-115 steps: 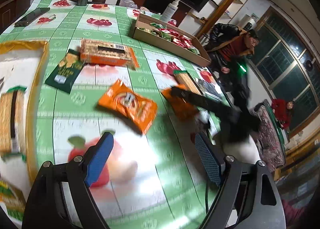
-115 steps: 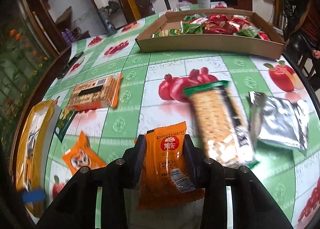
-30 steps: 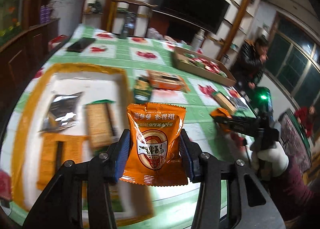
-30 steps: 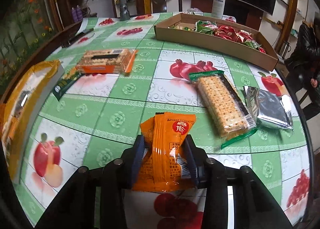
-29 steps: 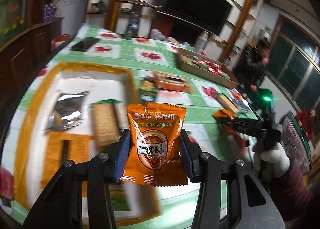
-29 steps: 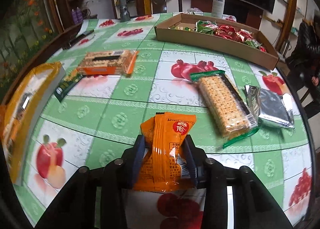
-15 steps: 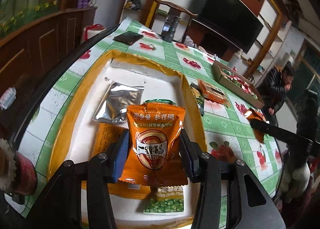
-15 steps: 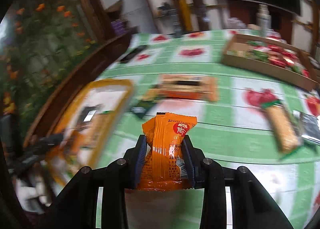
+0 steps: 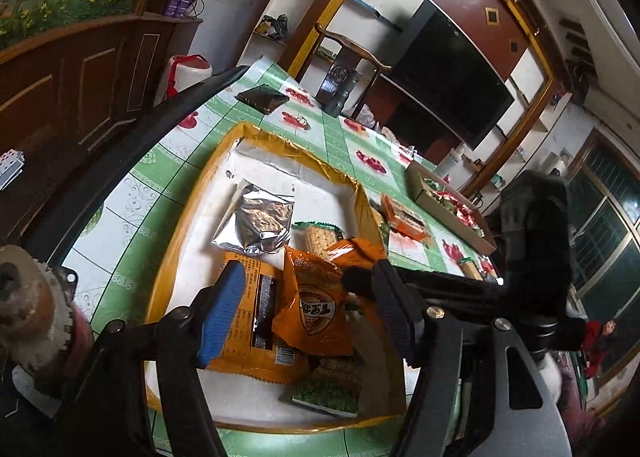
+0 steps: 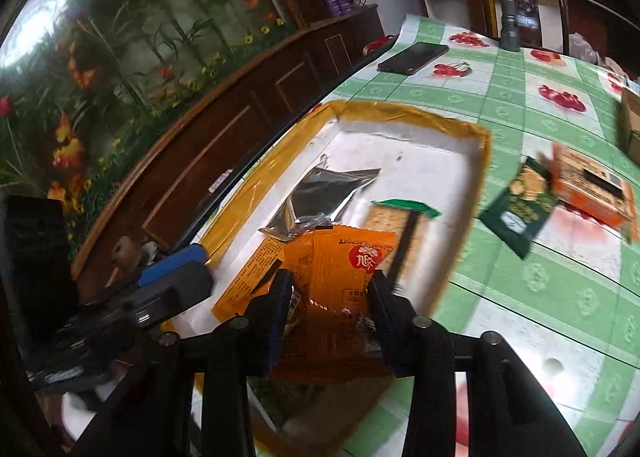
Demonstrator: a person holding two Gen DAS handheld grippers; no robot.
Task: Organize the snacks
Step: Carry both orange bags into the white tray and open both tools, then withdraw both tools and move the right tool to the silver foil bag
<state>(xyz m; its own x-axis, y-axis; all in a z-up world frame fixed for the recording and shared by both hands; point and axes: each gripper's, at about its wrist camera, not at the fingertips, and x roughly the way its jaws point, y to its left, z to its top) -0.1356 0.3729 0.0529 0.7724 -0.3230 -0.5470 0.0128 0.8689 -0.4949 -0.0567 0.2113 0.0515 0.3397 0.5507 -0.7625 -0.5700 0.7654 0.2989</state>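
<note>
My left gripper [image 9: 308, 309] is open above the gold-rimmed white tray [image 9: 188, 217]. An orange snack bag [image 9: 316, 313] lies loose in the tray between its fingers, on top of a larger orange packet [image 9: 248, 333]. My right gripper [image 10: 328, 301] is shut on a second orange snack packet [image 10: 344, 269] and holds it over the same tray [image 10: 400, 113]; its arm crosses the left wrist view [image 9: 460, 289]. In the tray also lie a silver foil pouch [image 9: 256, 225], a cracker pack [image 9: 320, 233] and a green pea packet [image 9: 332, 389].
A dark green packet [image 10: 520, 205] and an orange cracker pack [image 10: 592, 185] lie on the green fruit-print tablecloth right of the tray. A cardboard box of snacks [image 9: 448, 201] stands farther back. A black phone [image 10: 412, 57] lies near the table's edge.
My left gripper has opened and let its orange bag drop into the tray. My right gripper has carried its orange packet over the tray.
</note>
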